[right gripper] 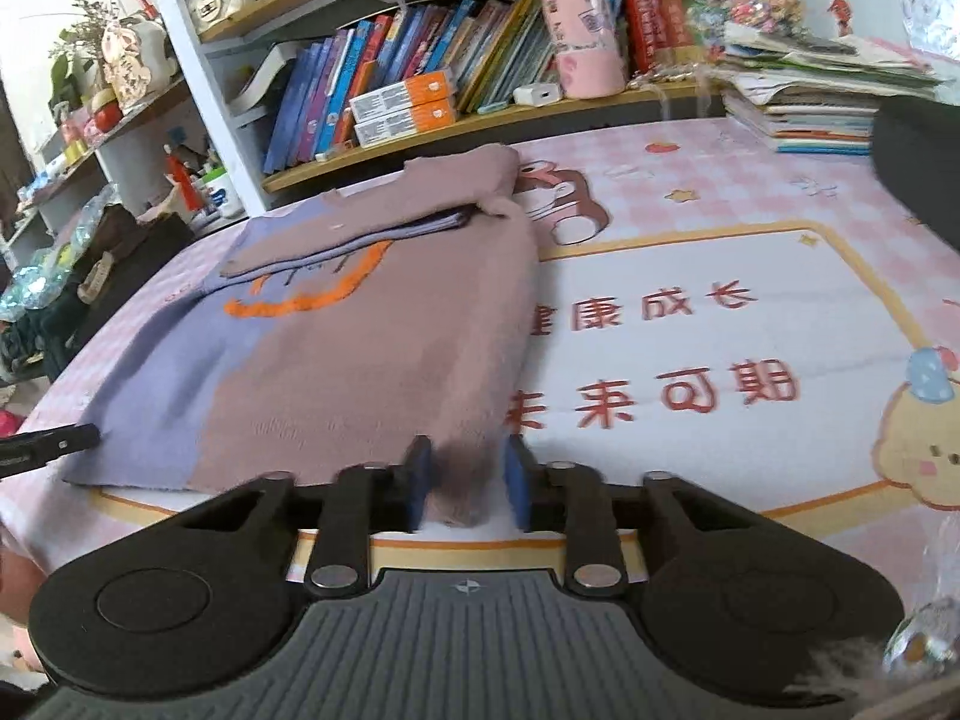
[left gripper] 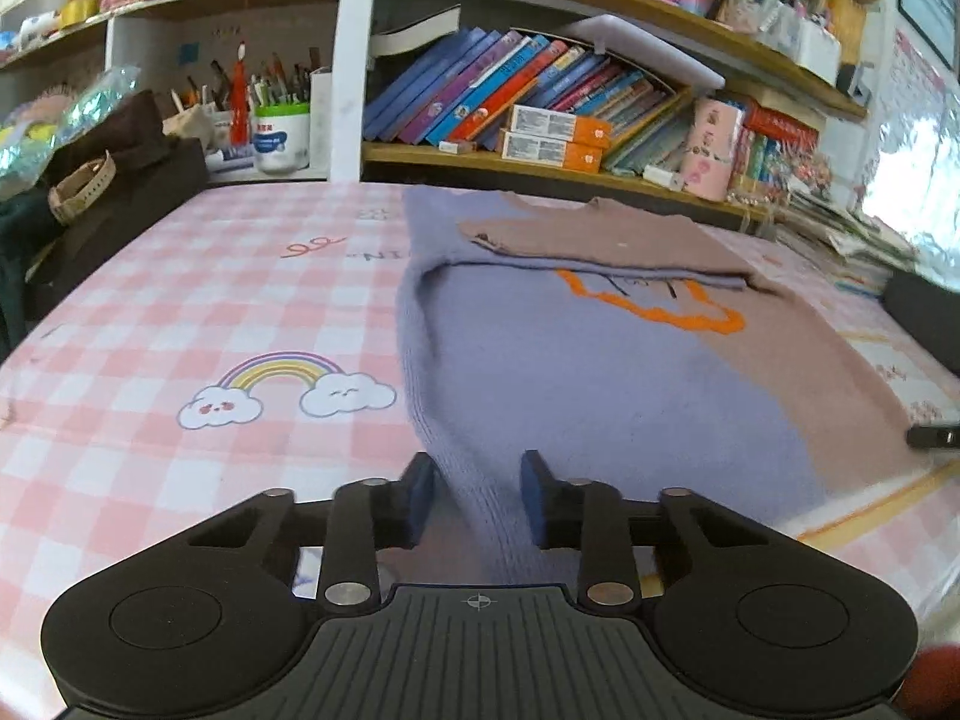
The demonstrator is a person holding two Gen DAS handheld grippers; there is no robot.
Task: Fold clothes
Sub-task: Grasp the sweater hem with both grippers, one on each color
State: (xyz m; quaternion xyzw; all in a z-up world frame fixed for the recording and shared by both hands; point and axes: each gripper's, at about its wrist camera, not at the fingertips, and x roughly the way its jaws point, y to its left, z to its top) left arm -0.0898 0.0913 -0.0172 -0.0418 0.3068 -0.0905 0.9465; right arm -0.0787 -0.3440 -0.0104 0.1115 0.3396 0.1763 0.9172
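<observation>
A knit sweater (left gripper: 600, 372), lavender on one half and dusty pink on the other with an orange outline, lies flat on the table, its sleeves folded across the chest. It also shows in the right wrist view (right gripper: 372, 348). My left gripper (left gripper: 477, 495) is open, its blue pads either side of the sweater's near lavender hem corner. My right gripper (right gripper: 465, 489) is open, its pads straddling the near pink hem corner. The left gripper's fingertip (right gripper: 66, 438) shows at the left of the right wrist view.
A pink checked tablecloth (left gripper: 210, 300) with rainbow and cartoon prints covers the table. Bookshelves (left gripper: 540, 102) stand behind it. A dark bag (left gripper: 120, 180) sits at the far left, a paper stack (right gripper: 822, 102) at the far right, and a dark object (right gripper: 918, 168) at the right edge.
</observation>
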